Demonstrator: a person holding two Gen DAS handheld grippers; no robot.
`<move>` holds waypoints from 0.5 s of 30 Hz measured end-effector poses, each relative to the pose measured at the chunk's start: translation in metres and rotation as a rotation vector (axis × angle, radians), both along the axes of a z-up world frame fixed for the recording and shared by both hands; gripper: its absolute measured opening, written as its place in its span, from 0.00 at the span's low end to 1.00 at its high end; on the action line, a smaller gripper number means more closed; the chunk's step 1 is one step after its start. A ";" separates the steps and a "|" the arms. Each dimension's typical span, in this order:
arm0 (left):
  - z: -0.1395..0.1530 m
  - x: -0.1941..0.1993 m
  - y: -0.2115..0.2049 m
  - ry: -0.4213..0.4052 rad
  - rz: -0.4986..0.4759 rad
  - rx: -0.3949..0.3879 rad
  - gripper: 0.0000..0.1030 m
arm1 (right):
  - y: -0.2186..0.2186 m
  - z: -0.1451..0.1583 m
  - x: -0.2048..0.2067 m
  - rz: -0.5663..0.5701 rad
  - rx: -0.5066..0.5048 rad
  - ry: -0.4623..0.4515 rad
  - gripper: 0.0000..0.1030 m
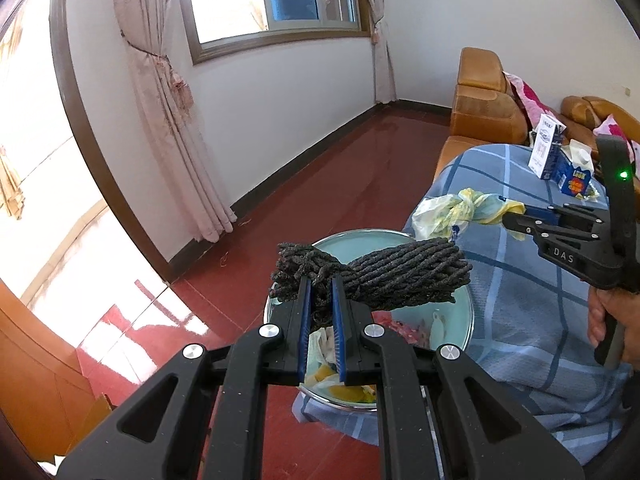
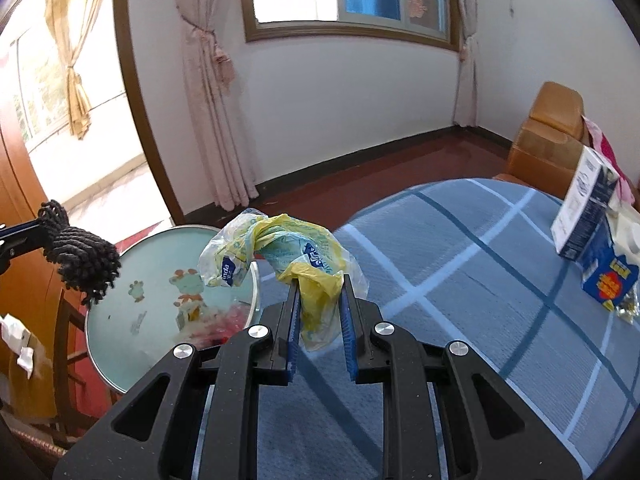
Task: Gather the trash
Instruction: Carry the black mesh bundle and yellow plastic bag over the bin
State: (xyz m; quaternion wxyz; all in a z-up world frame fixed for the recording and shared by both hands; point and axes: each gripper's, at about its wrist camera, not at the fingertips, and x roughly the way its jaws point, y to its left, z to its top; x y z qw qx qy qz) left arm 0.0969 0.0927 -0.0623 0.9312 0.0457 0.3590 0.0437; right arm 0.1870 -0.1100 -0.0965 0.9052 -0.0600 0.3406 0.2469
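My left gripper (image 1: 321, 280) is shut on a bundle of dark grey cord (image 1: 400, 276) and holds it over a pale green basin (image 1: 460, 312) with scraps in it. The bundle also shows in the right wrist view (image 2: 86, 262), above the basin (image 2: 132, 280). My right gripper (image 2: 320, 280) is shut on a crumpled yellow and clear plastic wrapper (image 2: 280, 248), held above the edge of the blue checked tablecloth (image 2: 460, 280). It also shows in the left wrist view (image 1: 516, 216) with the wrapper (image 1: 452, 208).
Two cartons (image 2: 592, 232) stand at the table's far right, also seen in the left wrist view (image 1: 560, 156). An orange sofa (image 1: 480, 104) stands behind the table. Red floor (image 1: 320, 176), curtains and a window lie beyond. Crumpled paper (image 2: 16, 340) lies at the left.
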 end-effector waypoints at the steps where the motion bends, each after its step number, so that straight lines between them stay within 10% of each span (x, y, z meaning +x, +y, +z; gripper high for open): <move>1: -0.001 0.000 0.001 0.003 0.002 0.000 0.10 | 0.001 0.000 0.000 0.004 -0.002 0.000 0.18; 15: -0.002 0.003 0.002 0.014 0.026 0.004 0.10 | 0.012 0.002 -0.003 0.037 -0.018 -0.009 0.18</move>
